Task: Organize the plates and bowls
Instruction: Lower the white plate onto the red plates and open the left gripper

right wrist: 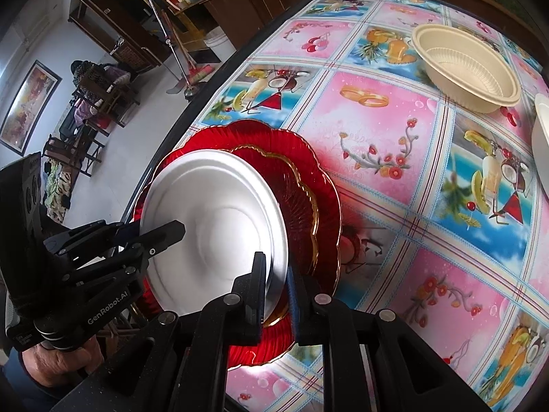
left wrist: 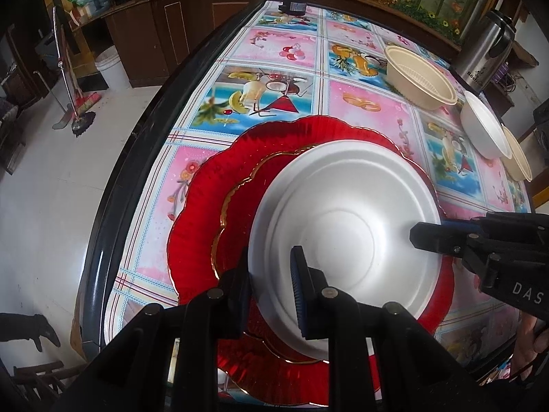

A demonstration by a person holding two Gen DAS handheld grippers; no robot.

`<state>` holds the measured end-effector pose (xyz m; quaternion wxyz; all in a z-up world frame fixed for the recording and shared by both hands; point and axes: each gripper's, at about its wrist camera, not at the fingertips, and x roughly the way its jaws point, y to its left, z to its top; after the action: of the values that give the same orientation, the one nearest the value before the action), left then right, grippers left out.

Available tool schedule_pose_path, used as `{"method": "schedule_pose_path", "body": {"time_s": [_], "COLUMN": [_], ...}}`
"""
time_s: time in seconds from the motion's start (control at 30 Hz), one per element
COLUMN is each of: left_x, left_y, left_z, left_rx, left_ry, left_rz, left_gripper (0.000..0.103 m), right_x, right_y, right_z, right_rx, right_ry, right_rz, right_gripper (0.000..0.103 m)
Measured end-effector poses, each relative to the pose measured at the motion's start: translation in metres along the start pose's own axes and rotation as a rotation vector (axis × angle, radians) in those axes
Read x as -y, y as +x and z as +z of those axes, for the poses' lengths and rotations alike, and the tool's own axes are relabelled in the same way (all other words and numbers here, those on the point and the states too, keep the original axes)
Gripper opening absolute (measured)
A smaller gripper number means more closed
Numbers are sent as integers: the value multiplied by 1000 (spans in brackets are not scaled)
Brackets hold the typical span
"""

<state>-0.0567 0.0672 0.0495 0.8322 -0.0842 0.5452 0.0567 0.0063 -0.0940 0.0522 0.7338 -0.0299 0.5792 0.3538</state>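
A white foam plate (left wrist: 346, 226) lies over two stacked red glass plates, a small gold-rimmed one (left wrist: 240, 206) on a large scalloped one (left wrist: 202, 185), near the table's left edge. My left gripper (left wrist: 271, 285) is shut on the white plate's near rim. My right gripper (right wrist: 276, 281) is shut on the same plate (right wrist: 212, 223) at its opposite rim; it shows in the left wrist view (left wrist: 432, 237). The left gripper shows in the right wrist view (right wrist: 168, 231). The red plates (right wrist: 308, 178) lie beneath.
A beige ribbed bowl (left wrist: 420, 75) stands at the back right, also in the right wrist view (right wrist: 466, 65). A white bowl (left wrist: 483, 127) and another beige bowl (left wrist: 518, 154) sit at the right edge. A steel thermos (left wrist: 487, 48) stands beyond. The table's black rim (left wrist: 113, 199) runs along the left.
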Motion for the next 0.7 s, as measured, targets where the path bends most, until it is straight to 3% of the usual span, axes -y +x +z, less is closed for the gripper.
{"method": "schedule_pose_path", "body": {"time_s": [0.23, 0.37, 0.43, 0.5, 0.7], "left_x": [-1, -2, -3, -4, -3], "left_y": [3, 3, 2, 1, -9], "left_z": [1, -1, -1, -2, -2], "left_rx": [-5, -9, -9, -4, 22], "left_ry": [-20, -35, -45, -56, -74], "left_rz": [14, 23, 26, 27, 41], "left_gripper": [19, 21, 25, 38, 48], "right_x": [4, 0, -1, 0, 4], "right_y": [7, 14, 14, 11, -6], "right_z": [2, 4, 3, 3, -1], "right_rx": [-25, -46, -47, -40, -8], "right_ry": [7, -11, -21, -22, -33], "right_rz": [17, 25, 29, 28, 42], "right_gripper": [15, 23, 28, 33, 33]}}
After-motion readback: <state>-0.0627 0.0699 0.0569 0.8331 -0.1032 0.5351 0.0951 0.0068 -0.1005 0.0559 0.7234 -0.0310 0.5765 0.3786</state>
